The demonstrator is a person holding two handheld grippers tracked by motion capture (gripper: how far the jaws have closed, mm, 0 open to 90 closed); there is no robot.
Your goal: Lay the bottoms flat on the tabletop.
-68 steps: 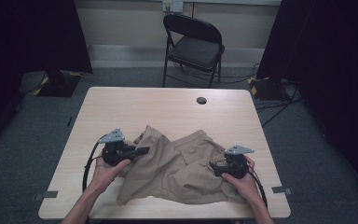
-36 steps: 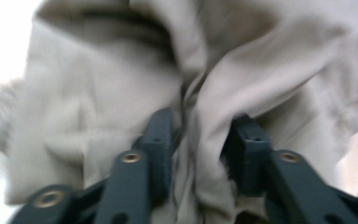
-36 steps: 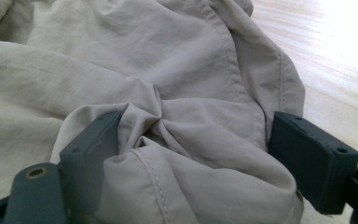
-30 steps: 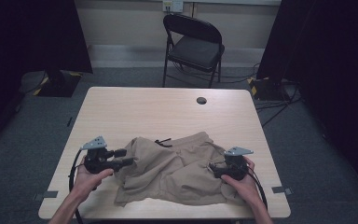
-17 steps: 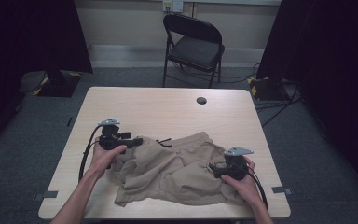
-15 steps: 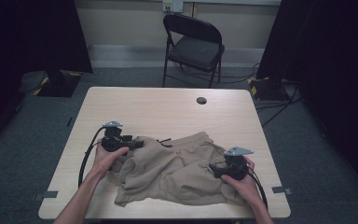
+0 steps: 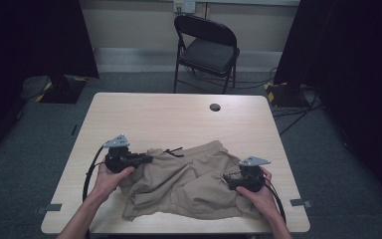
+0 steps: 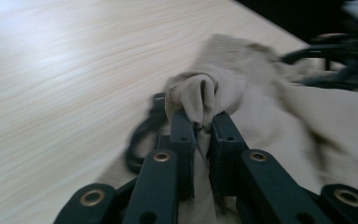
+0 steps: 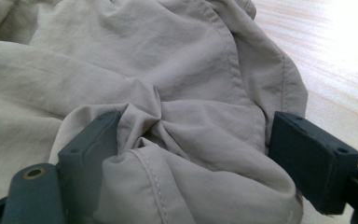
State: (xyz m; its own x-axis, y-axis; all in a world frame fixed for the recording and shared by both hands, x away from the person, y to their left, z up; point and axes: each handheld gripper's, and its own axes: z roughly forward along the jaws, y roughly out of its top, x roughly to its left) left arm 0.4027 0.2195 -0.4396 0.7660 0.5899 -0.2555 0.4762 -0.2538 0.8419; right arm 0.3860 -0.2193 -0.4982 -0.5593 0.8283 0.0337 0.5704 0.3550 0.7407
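Crumpled tan shorts (image 7: 189, 184) lie on the near half of the wooden table (image 7: 179, 119). My left gripper (image 7: 146, 159) is at their far left corner, beside the black drawstring (image 7: 174, 151). Its jaws have just been closing. In the left gripper view, the left gripper (image 8: 204, 123) is shut on a bunched fold of the shorts (image 8: 270, 107), with the drawstring (image 8: 140, 140) just to its left. My right gripper (image 7: 229, 180) rests on the right side of the shorts. In the right gripper view, the right gripper (image 9: 193, 140) stands wide open astride a gathered hump of the shorts (image 9: 144, 56).
A dark round hole (image 7: 215, 107) sits near the table's far edge. A black folding chair (image 7: 206, 50) stands behind the table. Black cables trail from both grippers toward the near edge.
My left gripper moved from the left of the shorts up to their far left corner, and its jaws went from open to shut on the fabric. The right hand has kept still.
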